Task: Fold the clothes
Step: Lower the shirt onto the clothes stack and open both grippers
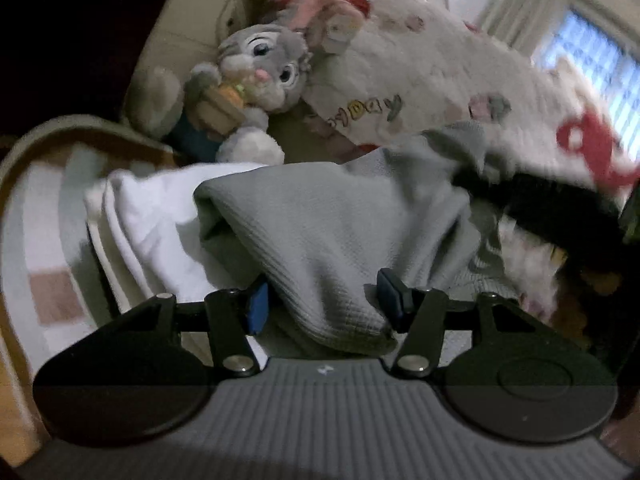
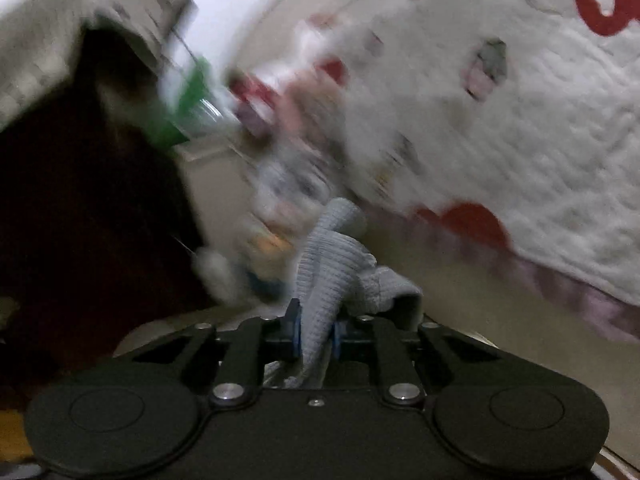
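A grey waffle-knit garment (image 1: 320,240) lies bunched across the middle of the left wrist view, partly over a white cloth (image 1: 152,216). My left gripper (image 1: 324,300) is open, its blue pads (image 1: 258,308) on either side of a fold of the grey garment without clamping it. In the blurred right wrist view, my right gripper (image 2: 316,334) is shut on a bunched strip of the same grey garment (image 2: 324,264), which rises between the fingers.
A grey plush rabbit (image 1: 256,68) sits against the cream headboard (image 1: 180,28). A white patterned quilt with red shapes (image 1: 460,76) lies to the right; it also shows in the right wrist view (image 2: 520,120). A checked bedsheet (image 1: 44,240) lies at left.
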Action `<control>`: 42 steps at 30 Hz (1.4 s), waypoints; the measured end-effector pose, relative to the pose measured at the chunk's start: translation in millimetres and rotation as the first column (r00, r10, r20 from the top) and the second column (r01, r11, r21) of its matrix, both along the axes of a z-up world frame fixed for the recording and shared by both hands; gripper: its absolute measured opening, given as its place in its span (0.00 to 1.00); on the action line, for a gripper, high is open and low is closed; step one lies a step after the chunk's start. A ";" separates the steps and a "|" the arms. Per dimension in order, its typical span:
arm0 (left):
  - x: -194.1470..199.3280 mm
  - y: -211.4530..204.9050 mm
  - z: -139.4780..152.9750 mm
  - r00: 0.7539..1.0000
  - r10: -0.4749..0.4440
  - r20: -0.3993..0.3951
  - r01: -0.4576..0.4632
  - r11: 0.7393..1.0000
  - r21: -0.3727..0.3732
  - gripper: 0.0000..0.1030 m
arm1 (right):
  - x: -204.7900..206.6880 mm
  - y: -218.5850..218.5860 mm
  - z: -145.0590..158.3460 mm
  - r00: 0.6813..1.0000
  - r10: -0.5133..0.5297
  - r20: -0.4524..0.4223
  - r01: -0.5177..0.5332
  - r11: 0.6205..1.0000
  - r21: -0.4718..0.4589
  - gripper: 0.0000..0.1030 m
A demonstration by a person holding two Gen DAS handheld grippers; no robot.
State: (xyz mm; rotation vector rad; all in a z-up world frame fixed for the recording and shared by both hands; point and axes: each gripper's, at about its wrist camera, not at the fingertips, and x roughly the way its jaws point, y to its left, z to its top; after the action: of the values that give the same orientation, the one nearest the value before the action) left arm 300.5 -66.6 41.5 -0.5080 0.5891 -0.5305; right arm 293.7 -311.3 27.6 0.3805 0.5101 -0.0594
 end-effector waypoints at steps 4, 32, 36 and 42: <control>5.4 7.9 -5.6 0.999 -0.025 -0.024 0.024 0.998 -0.051 0.57 | 6.4 -30.2 -24.6 0.999 -0.034 0.017 0.031 0.987 0.160 0.29; 77.6 28.1 18.7 0.984 0.162 0.068 -0.159 0.986 -0.049 0.20 | -36.3 -16.0 -45.9 0.984 -0.138 0.109 0.013 0.674 0.739 0.14; 84.1 15.9 -5.1 0.984 0.181 -0.002 -0.179 0.975 0.134 0.24 | -37.9 11.4 -32.9 0.998 -0.031 0.061 0.008 0.940 0.342 0.18; 59.7 25.7 33.6 0.977 0.201 0.073 -0.211 0.963 0.167 0.30 | -70.3 27.4 -7.1 0.980 -0.110 0.165 0.107 0.994 0.029 0.45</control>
State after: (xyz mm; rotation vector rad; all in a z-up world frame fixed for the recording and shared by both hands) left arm 360.2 -40.9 75.1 -0.3820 0.5168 -0.2907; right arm 223.4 -283.9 20.4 0.4283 0.3249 -0.1270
